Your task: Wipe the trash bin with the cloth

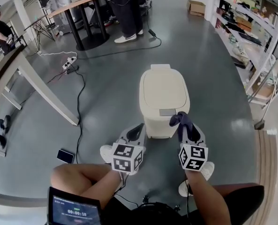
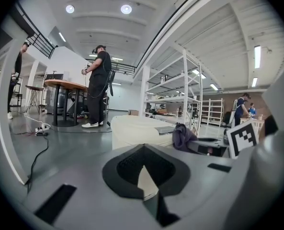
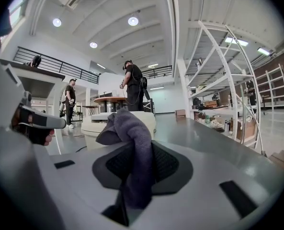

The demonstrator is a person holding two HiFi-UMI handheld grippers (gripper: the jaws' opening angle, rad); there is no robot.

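A cream trash bin (image 1: 162,95) with its lid down stands on the grey floor straight ahead. My right gripper (image 1: 183,125) is shut on a dark grey-purple cloth (image 1: 181,119), held at the bin's near right corner, just above the lid edge. In the right gripper view the cloth (image 3: 127,128) bunches up out of the jaws of the gripper (image 3: 134,147), with the bin (image 3: 91,123) behind it. My left gripper (image 1: 139,127) hangs by the bin's near left side, shut and holding nothing. The left gripper view shows its tip (image 2: 142,150), the bin (image 2: 132,128) and the cloth (image 2: 181,136).
A white table leg (image 1: 45,90) slants across the left. A power strip (image 1: 69,62) and its cable lie on the floor, and a dark flat device (image 1: 65,155) lies near my left knee. A person (image 1: 127,13) stands by a round table. Shelving (image 1: 251,41) lines the right.
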